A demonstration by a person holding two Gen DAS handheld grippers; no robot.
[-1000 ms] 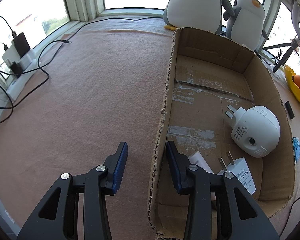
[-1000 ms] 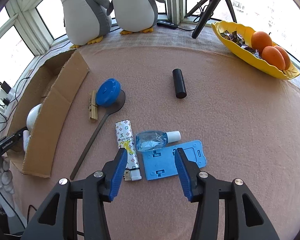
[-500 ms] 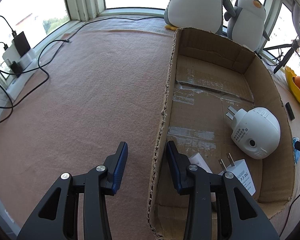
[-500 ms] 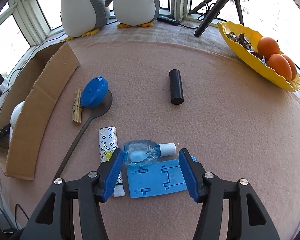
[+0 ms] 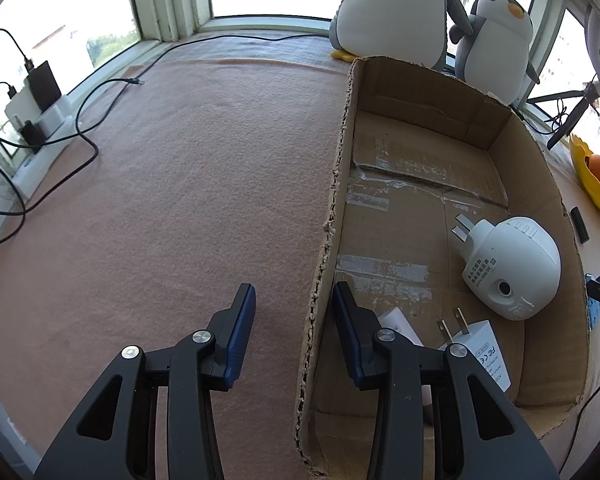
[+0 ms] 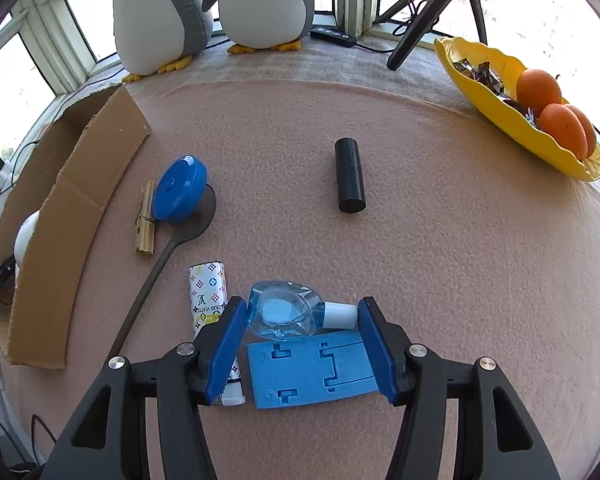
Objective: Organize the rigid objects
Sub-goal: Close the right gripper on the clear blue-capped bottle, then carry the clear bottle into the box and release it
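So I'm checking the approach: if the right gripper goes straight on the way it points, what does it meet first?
Probably the flat blue plastic plate lying between the right gripper's open fingers, or the clear blue bottle just beyond; depth is unclear.

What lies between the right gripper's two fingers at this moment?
In the right wrist view, the right gripper straddles the flat blue plastic plate and the clear blue bottle beyond it; neither pad visibly presses them.

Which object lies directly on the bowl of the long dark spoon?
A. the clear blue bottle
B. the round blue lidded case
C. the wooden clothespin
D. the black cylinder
B: the round blue lidded case overlaps the long dark spoon at its bowl.
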